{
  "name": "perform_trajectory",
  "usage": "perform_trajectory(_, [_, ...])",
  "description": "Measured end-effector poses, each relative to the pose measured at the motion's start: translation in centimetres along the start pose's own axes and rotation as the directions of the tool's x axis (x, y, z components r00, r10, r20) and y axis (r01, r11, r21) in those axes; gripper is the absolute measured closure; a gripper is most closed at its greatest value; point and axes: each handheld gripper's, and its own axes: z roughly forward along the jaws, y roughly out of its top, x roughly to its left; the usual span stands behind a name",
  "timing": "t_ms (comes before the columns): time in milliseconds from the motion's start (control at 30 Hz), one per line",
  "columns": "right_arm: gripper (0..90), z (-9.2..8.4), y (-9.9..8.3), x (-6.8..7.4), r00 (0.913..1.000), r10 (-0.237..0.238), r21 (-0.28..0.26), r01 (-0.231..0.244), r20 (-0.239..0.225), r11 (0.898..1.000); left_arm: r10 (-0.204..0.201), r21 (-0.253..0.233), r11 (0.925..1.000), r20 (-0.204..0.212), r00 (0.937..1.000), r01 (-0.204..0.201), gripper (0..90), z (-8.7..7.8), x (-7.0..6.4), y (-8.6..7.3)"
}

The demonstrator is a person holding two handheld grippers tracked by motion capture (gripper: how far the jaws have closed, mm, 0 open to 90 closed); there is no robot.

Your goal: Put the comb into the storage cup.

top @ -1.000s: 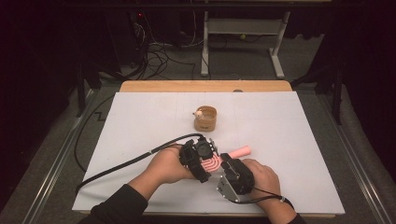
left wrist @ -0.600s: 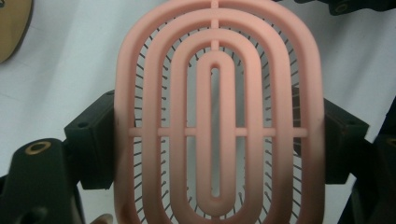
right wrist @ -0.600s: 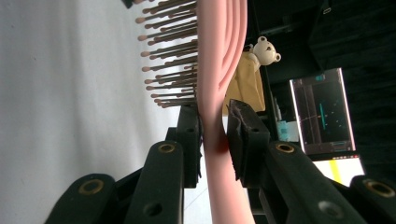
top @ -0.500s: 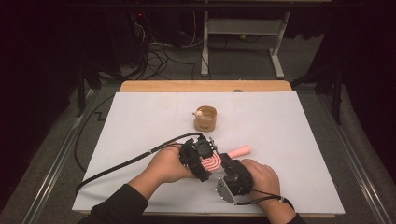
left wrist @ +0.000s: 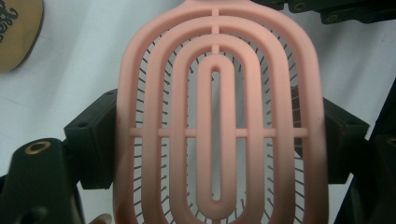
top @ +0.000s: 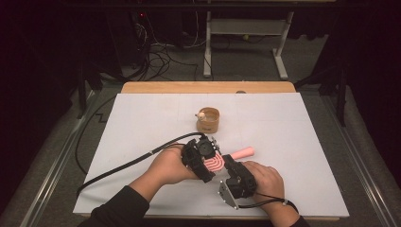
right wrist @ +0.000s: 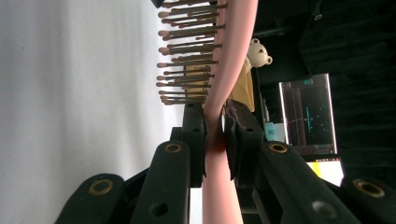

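A pink vented hairbrush (top: 215, 163) is held just above the white board between both grippers, its handle (top: 244, 152) pointing right and away. My left gripper (top: 207, 156) spans the brush head (left wrist: 217, 116), one pad (left wrist: 93, 140) pressed on each long edge. My right gripper (top: 230, 166) comes in from the near right; its jaws have just been closing and now pinch the brush's narrow neck (right wrist: 214, 126). Seen edge-on in the right gripper view, the bristles (right wrist: 184, 56) point toward the board.
A small wooden cup (top: 208, 121) with a tiny bear figure (right wrist: 259, 52) stands just beyond the brush. The left gripper's cable (top: 123, 165) trails off to the near left. The white board (top: 302, 142) stretches wide to the right and left.
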Motion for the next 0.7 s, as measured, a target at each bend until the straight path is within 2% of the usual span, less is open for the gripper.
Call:
perform_trajectory(267, [81.1,-0.14,0.09,0.04,0.9995,-0.024,0.010,0.023,0.019,1.000,-0.005,-0.012,0.9999,0.012,0.9999,0.006,18.0,-0.14,0.13,0.01])
perform_trajectory(700, [81.6,-0.28,0.09,0.05,0.9992,-0.025,0.010,0.024,0.033,1.000,-0.006,-0.032,0.9994,0.019,0.9998,0.007,17.8,-0.37,0.30,-0.13])
